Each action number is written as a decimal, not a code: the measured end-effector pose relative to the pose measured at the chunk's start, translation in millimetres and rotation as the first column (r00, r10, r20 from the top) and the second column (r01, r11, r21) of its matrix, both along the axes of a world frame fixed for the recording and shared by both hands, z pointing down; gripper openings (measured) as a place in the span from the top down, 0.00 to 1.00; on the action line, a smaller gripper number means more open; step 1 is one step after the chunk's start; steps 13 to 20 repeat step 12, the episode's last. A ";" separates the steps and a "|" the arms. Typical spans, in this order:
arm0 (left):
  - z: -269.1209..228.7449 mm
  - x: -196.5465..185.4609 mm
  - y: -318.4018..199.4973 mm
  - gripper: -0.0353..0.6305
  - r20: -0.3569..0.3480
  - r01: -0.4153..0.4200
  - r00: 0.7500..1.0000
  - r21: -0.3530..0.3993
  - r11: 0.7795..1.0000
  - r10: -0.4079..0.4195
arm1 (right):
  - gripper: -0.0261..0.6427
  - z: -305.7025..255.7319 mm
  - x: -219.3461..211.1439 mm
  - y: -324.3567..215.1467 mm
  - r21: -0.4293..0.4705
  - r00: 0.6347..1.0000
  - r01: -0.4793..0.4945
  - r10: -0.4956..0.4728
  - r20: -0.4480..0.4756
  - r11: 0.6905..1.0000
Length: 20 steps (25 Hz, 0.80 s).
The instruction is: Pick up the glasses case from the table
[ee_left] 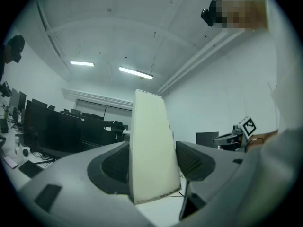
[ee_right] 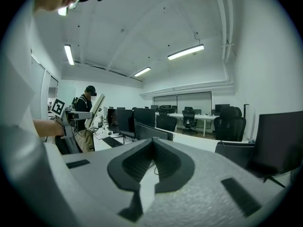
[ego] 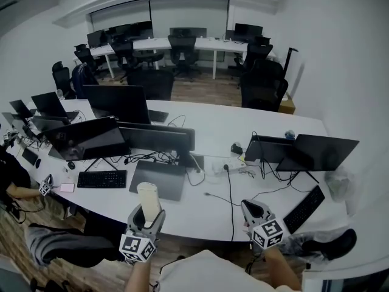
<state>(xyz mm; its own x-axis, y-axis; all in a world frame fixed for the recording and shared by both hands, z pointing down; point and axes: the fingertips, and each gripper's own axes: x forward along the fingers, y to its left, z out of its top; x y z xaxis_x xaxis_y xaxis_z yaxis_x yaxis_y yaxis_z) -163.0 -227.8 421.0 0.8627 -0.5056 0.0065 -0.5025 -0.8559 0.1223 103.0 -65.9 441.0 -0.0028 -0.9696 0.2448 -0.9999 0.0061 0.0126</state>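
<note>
The head view takes in the whole curved white tabletop (ego: 209, 125), with its monitors (ego: 117, 102), a black keyboard (ego: 102, 179) and a closed grey laptop (ego: 159, 178) toward the near edge. The left tongs (ego: 148, 216) hang over that near edge, just in front of the laptop, with the cream glasses case (ego: 148, 199) standing upright out of them. From up here, how the case is gripped does not show.

The left gripper view settles it. The two dark ribbed pads (ee_left: 113, 164) press against the case's flat sides, one on each side, so the left tongs are clamped on the case. Its upper end rises well above them. At the right of this view sits the right tongs' marker cube (ee_left: 247, 126), level with the case.

The right tongs (ego: 252, 208) are over the near edge further right, apart from the case. In the right gripper view their jaws are drawn together at the tips with nothing between them. Only this view shows the case from the side, held in the air at far left and tilted. A standing person (ee_right: 86, 115) in a dark cap is behind it.
</note>
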 end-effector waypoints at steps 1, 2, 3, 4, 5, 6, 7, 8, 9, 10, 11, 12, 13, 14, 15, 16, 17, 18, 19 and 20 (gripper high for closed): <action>0.0 -1.0 -0.9 0.50 0.001 0.000 1.000 -0.001 1.000 0.000 | 0.96 0.0 -1.1 -0.9 -0.001 1.000 0.000 0.000 0.002 1.000; -0.6 -1.6 -1.7 0.50 0.002 0.000 1.000 -0.002 1.000 0.000 | 0.96 -0.1 -2.1 -1.9 -0.001 1.000 -0.001 0.001 0.002 1.000; -1.9 -1.7 -2.1 0.50 0.005 0.001 1.000 -0.005 1.000 -0.001 | 0.96 0.2 -2.8 -2.6 -0.002 1.000 0.000 0.000 0.003 1.000; -4.5 -1.3 -2.2 0.50 0.010 0.004 1.000 -0.011 1.000 -0.004 | 0.96 0.8 -3.2 -3.1 -0.002 1.000 -0.001 0.001 0.002 1.000; -6.9 -0.8 -2.1 0.50 0.015 0.008 1.000 -0.016 1.000 -0.007 | 0.96 1.5 -3.3 -3.3 -0.003 1.000 -0.001 0.001 0.002 1.000; -6.3 -0.8 -2.4 0.50 0.016 0.007 1.000 -0.017 1.000 -0.007 | 0.96 2.1 -3.5 -3.4 -0.004 1.000 -0.002 0.002 0.003 1.000; -2.6 -1.4 -3.1 0.50 0.014 0.003 1.000 -0.012 1.000 -0.002 | 0.96 2.4 -3.8 -3.5 -0.004 1.000 -0.003 0.003 0.003 1.000; 1.0 -1.9 -3.9 0.50 0.011 -0.002 1.000 -0.008 1.000 0.002 | 0.96 2.6 -3.9 -3.6 -0.004 1.000 -0.003 0.003 0.003 1.000; 3.3 -2.2 -4.4 0.50 0.009 -0.005 1.000 -0.005 1.000 0.005 | 0.96 2.8 -4.0 -3.8 -0.004 1.000 -0.004 0.004 0.004 1.000; 4.5 -2.3 -4.8 0.50 0.008 -0.007 1.000 -0.003 1.000 0.007 | 0.96 3.2 -3.8 -4.0 -0.003 1.000 -0.006 0.006 0.004 1.000; 5.1 -2.3 -5.0 0.50 0.007 -0.008 1.000 -0.002 1.000 0.008 | 0.96 3.6 -3.7 -4.3 -0.003 1.000 -0.007 0.007 0.005 1.000; 5.6 -2.3 -5.3 0.50 0.007 -0.009 1.000 -0.002 1.000 0.009 | 0.96 4.1 -3.4 -4.6 -0.003 1.000 -0.009 0.009 0.006 1.000; 5.6 -2.3 -5.3 0.50 0.007 -0.009 1.000 -0.002 1.000 0.009 | 0.96 4.1 -3.4 -4.6 -0.003 1.000 -0.009 0.009 0.006 1.000; 5.6 -2.3 -5.3 0.50 0.007 -0.009 1.000 -0.002 1.000 0.009 | 0.96 4.1 -3.4 -4.6 -0.003 1.000 -0.009 0.009 0.006 1.000; 5.6 -2.3 -5.3 0.50 0.007 -0.009 1.000 -0.002 1.000 0.009 | 0.96 4.1 -3.4 -4.6 -0.003 1.000 -0.009 0.009 0.006 1.000; 5.6 -2.3 -5.3 0.50 0.007 -0.009 1.000 -0.002 1.000 0.009 | 0.96 4.1 -3.4 -4.6 -0.003 1.000 -0.009 0.009 0.006 1.000; 5.6 -2.3 -5.3 0.50 0.007 -0.009 1.000 -0.002 1.000 0.009 | 0.96 4.1 -3.4 -4.6 -0.003 1.000 -0.009 0.009 0.006 1.000; 5.6 -2.3 -5.3 0.50 0.007 -0.009 1.000 -0.002 1.000 0.009 | 0.96 4.1 -3.4 -4.6 -0.003 1.000 -0.009 0.009 0.006 1.000; 5.6 -2.3 -5.3 0.50 0.007 -0.009 1.000 -0.002 1.000 0.009 | 0.96 4.1 -3.4 -4.6 -0.003 1.000 -0.009 0.009 0.006 1.000; 5.6 -2.3 -5.3 0.50 0.007 -0.009 1.000 -0.002 1.000 0.009 | 0.96 4.1 -3.4 -4.6 -0.003 1.000 -0.009 0.009 0.006 1.000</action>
